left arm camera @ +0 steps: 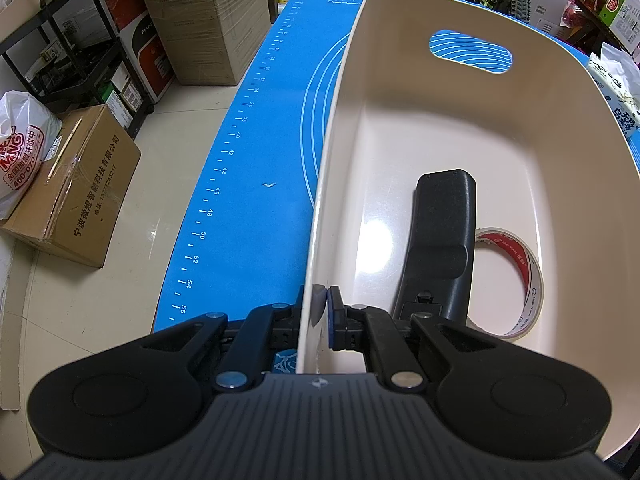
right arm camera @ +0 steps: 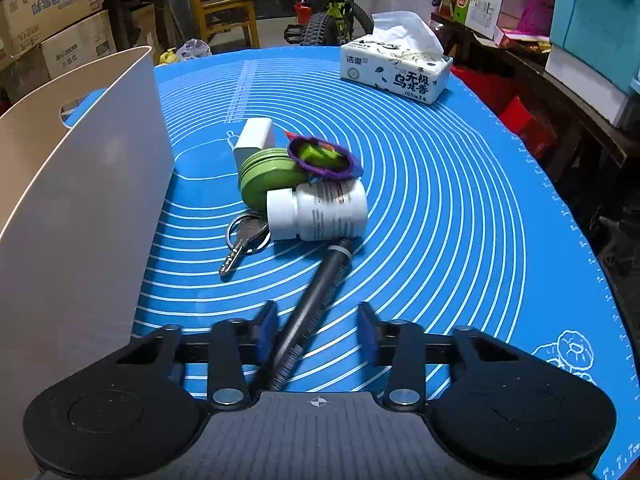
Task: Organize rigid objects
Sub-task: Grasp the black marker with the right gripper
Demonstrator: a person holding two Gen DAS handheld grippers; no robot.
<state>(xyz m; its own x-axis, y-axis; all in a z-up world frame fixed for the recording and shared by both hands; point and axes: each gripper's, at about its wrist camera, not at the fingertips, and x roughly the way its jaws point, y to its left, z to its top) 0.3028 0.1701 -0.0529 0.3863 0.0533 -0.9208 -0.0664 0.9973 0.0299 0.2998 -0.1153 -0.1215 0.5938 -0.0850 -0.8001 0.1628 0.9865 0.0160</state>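
The left gripper (left arm camera: 322, 304) is clamped on the near-left wall of the cream bin (left arm camera: 400, 12), one pad outside and one inside. Inside the bin lie a black remote (left arm camera: 440, 240) and, touching its right side, a roll of tape (left arm camera: 516, 280). The right gripper (right arm camera: 318, 330) has its jaws apart over the blue mat (right arm camera: 460, 208), with the near end of a black pen (right arm camera: 316, 300) lying between them (whether either pad touches it I cannot tell). Beyond the pen, right of the bin, sit a white pill bottle (right arm camera: 320, 212) on its side, keys (right arm camera: 244, 240), a green tin (right arm camera: 272, 176), a purple-rimmed item (right arm camera: 324, 158) and a white charger (right arm camera: 256, 138). A tissue pack (right arm camera: 396, 68) stands far right.
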